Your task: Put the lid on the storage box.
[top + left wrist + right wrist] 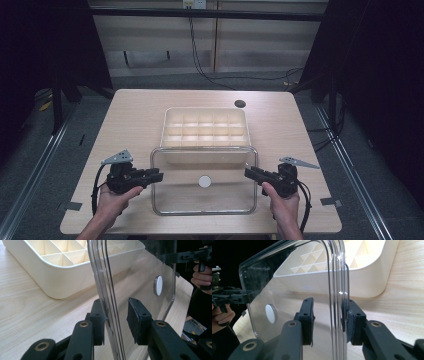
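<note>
A clear plastic lid point(220, 197) with a white round knob point(204, 181) lies level in front of a cream divided box point(166, 131), its far edge overlapping the box's front. My left gripper point(159, 175) straddles the lid's left rim point(107, 302): one pad point(100, 317) is against the rim, while the other pad point(136, 317) stands a little off. My right gripper point(248, 172) straddles the right rim point(338, 302) the same way, one pad point(350, 320) touching and the other pad point(308, 315) apart. I cannot tell whether the lid rests on the box.
The box point(50, 282) has several empty compartments and sits mid-table. A small dark round hole point(240, 104) marks the tabletop behind it. Bare wood point(125, 125) lies on both sides. A hand holds each gripper near the table's front edge point(200, 232).
</note>
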### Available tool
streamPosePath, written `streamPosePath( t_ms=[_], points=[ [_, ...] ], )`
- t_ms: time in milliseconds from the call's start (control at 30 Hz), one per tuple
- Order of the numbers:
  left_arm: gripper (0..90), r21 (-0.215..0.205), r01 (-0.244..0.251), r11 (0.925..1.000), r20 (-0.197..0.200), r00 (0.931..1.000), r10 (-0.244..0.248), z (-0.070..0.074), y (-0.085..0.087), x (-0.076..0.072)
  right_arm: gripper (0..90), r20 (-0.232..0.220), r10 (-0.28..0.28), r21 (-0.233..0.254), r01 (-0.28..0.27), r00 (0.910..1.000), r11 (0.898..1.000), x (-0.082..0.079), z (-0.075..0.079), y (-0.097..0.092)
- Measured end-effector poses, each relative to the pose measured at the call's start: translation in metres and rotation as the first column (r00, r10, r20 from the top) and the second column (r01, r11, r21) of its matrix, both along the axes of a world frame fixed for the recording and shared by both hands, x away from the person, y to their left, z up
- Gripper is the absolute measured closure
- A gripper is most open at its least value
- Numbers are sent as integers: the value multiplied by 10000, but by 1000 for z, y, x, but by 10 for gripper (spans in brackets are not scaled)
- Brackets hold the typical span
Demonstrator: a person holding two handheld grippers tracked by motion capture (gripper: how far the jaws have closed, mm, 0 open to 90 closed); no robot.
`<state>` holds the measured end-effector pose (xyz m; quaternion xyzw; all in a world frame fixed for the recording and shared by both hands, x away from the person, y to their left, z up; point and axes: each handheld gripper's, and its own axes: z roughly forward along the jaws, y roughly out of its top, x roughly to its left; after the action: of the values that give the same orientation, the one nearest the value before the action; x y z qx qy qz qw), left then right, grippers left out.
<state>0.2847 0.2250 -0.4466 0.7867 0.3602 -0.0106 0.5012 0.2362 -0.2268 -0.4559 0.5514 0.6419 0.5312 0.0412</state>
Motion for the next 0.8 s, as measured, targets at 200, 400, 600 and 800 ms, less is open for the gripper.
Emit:
streamPosePath(
  t_ms=[200, 400, 600, 800],
  points=[
    [692, -147, -61, 9999, 77, 10000, 62, 5, 3, 2, 634, 124, 69, -35, -68, 9999, 10000, 2, 5, 1],
    [697, -246, -43, 9997, 235, 9997, 49, 11, 3, 3, 634, 246, 92, -72, -91, 9997, 9999, 4, 10, 1],
    [697, -260, -65, 9996, 305, 9995, 73, 16, 2, 8, 635, 359, 130, -148, -125, 9993, 9998, 7, 16, 0],
    [699, -371, -232, 9990, 387, 9990, 246, 26, 0, 13, 634, 523, 70, -65, -67, 9986, 10000, 13, 22, -1]
  ],
)
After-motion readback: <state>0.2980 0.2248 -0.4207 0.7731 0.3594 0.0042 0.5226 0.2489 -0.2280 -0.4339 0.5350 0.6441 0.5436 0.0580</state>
